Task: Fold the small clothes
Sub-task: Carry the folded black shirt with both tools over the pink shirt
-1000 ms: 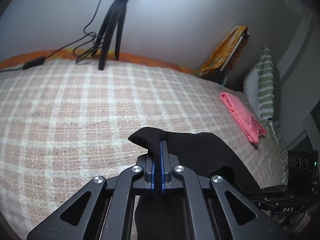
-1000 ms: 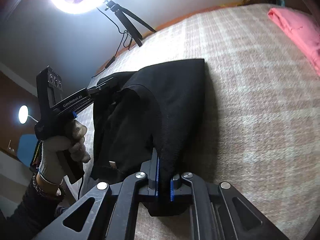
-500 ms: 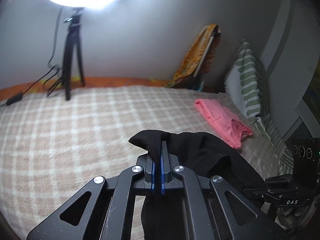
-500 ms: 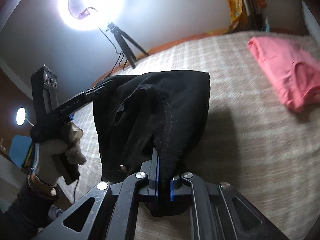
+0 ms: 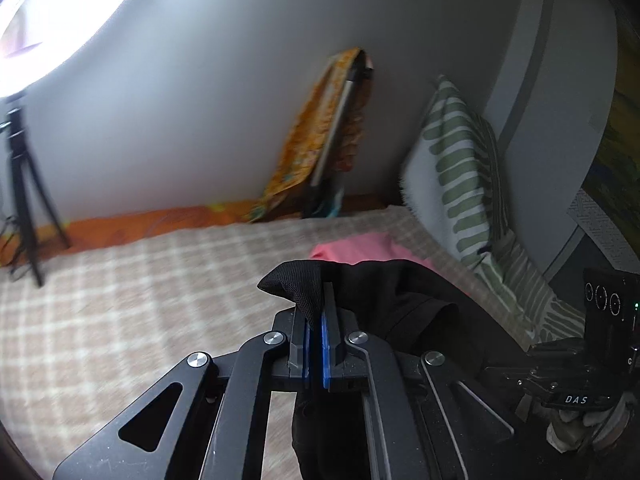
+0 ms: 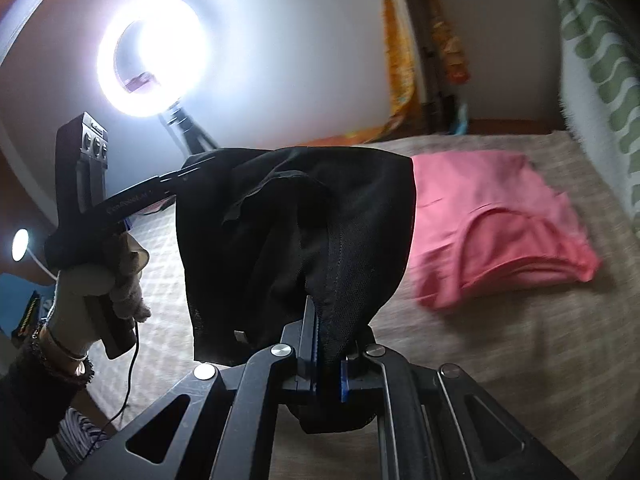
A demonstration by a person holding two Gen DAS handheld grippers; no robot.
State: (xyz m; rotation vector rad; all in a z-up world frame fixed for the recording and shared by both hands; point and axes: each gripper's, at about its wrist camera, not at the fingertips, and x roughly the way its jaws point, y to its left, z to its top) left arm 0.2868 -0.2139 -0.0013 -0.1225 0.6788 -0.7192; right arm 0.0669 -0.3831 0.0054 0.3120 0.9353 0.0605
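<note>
The left gripper point(image 5: 316, 320) and right gripper point(image 6: 326, 344) each pinch an edge of the black garment point(image 6: 296, 232), which hangs between them above the checked bedspread point(image 5: 120, 300). Beyond it a folded pink garment point(image 6: 500, 224) lies near the striped pillow point(image 5: 460, 168).

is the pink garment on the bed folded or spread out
Folded. The pink garment lies on the bed as a compact block, with stacked layer edges showing along its near side.
</note>
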